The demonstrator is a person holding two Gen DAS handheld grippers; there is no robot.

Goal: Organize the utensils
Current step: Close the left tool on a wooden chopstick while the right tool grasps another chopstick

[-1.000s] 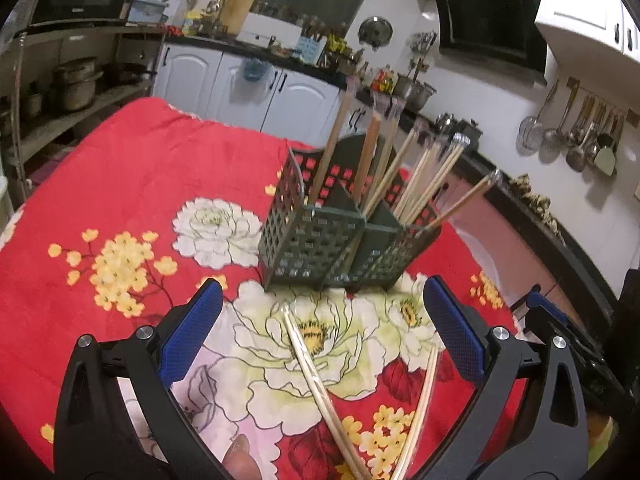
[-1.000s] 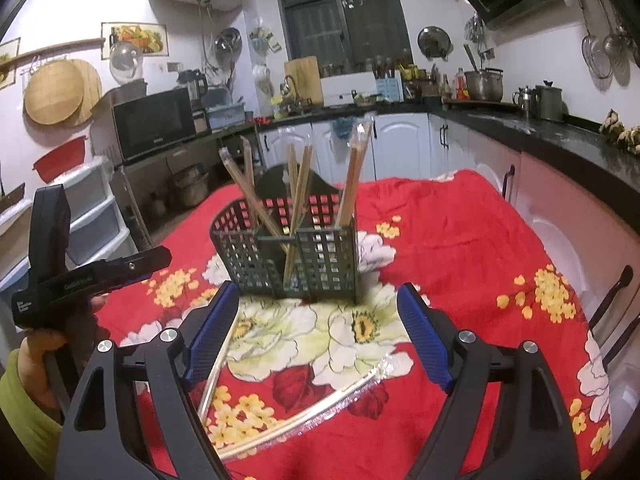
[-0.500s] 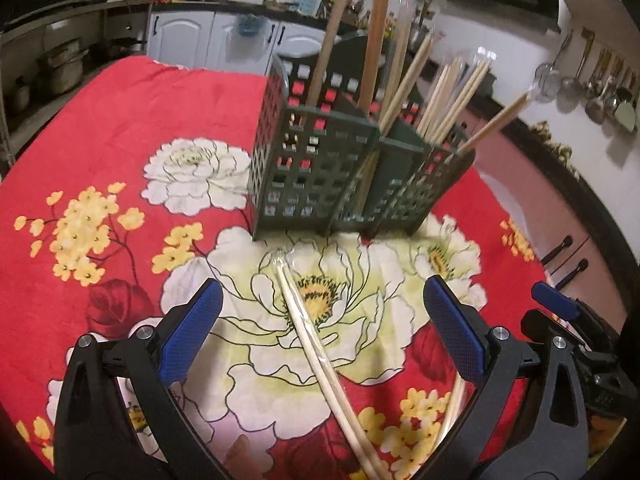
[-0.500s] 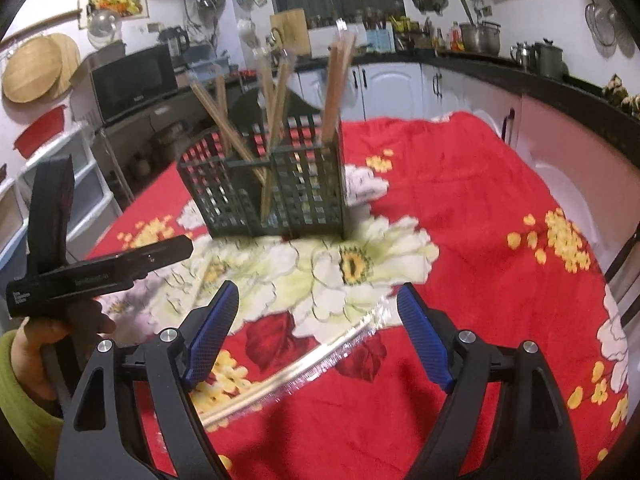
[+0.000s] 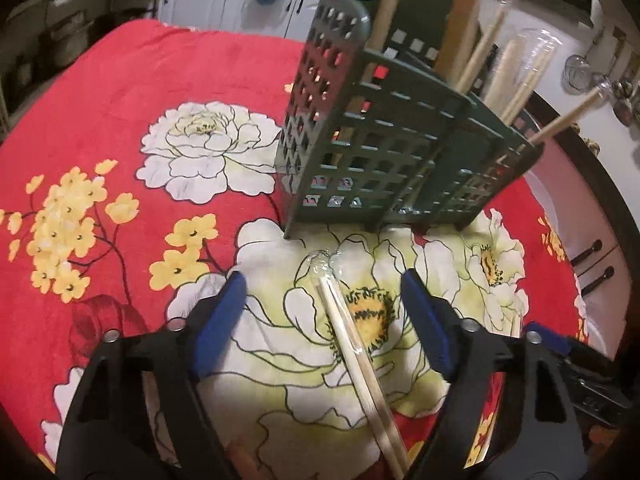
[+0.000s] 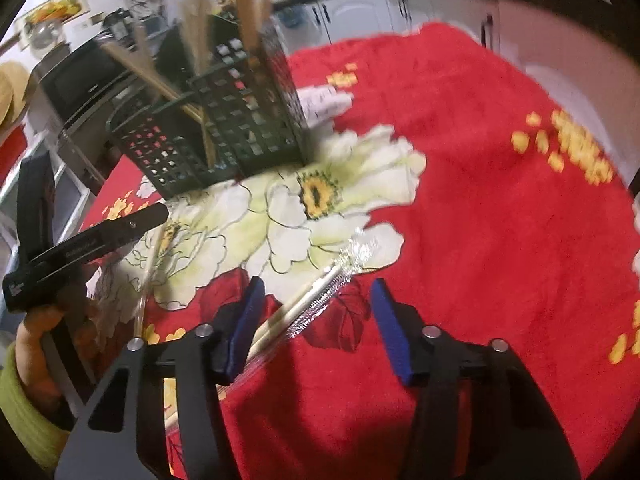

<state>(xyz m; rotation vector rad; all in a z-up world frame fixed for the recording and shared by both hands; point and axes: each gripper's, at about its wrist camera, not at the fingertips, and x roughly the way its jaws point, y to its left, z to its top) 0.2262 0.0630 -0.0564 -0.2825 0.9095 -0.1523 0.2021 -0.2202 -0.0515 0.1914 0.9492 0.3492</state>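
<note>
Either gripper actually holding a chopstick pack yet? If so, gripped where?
Nothing held. Left gripper is open, straddling a wrapped chopstick pair on the cloth. Right gripper is open too; its wrapped pair lies beside the left finger.

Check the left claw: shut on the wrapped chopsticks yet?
Open. The left claw straddles the wrapped chopsticks, which lie flat on the floral tablecloth with clear gaps to both blue pads.

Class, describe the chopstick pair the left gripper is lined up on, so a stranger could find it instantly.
Start at the dark green lattice holder on the red floral cloth. In front of it, on the big white flower, lies a wrapped chopstick pair between the open left gripper fingers. Unlike the holder's upright chopsticks, it lies flat in clear plastic.
</note>
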